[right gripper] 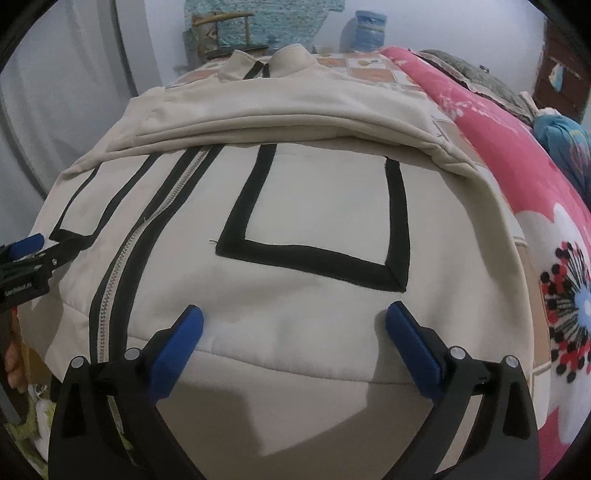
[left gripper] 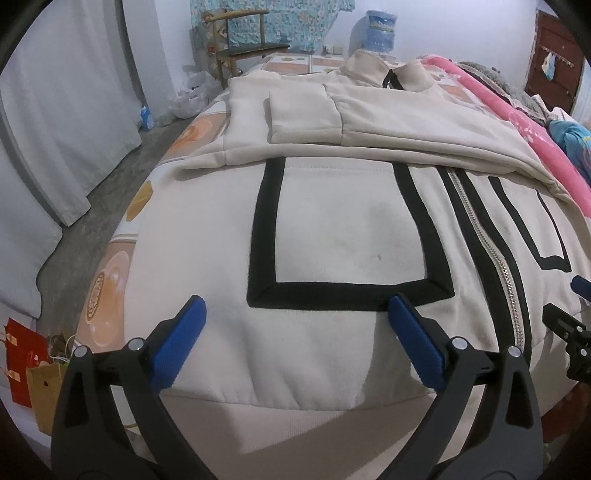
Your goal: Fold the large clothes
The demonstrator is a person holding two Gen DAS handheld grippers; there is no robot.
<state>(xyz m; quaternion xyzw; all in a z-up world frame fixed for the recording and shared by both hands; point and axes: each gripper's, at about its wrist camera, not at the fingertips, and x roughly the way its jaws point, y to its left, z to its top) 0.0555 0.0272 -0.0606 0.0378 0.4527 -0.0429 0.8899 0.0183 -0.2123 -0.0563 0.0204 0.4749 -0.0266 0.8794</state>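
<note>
Cream jacket (left gripper: 332, 229) spread flat on bed (left gripper: 122, 273), zip (left gripper: 491, 251) closed, sleeves folded across chest, collar at 12 o'clock. Hem band nearest both cameras.

Left tongs (left gripper: 297, 306) spread wide, nothing pinched; blue pads (left gripper: 177, 343) poised over lower hem area, left pocket outline (left gripper: 351, 291) just beyond at 12 o'clock. Contact of tips with cloth not determinable.

Right tongs (right gripper: 295, 314) likewise spread wide, nothing pinched; right pocket outline (right gripper: 314, 254) at 12 o'clock, zip at 9 to 10 o'clock.

Seen in left view only: grey floor (left gripper: 110, 177) at 9 o'clock, red paper bag (left gripper: 22, 354) and brown paper bag (left gripper: 46, 391) at 8 o'clock, right tongs' edge at 3 o'clock. Seen in right view only: large flower print on pink blanket (right gripper: 517, 192) at 3 o'clock, left tongs' edge at 9 o'clock. Common to both: wooden chair (left gripper: 243, 40) at 11 o'clock, blue water bottle (left gripper: 380, 29) at 12 to 1 o'clock, brown door (left gripper: 554, 62) at 2 o'clock.

Count: one jacket, one zip, two black-outlined pockets, two tongs, two paper bags, one chair, one water bottle.
</note>
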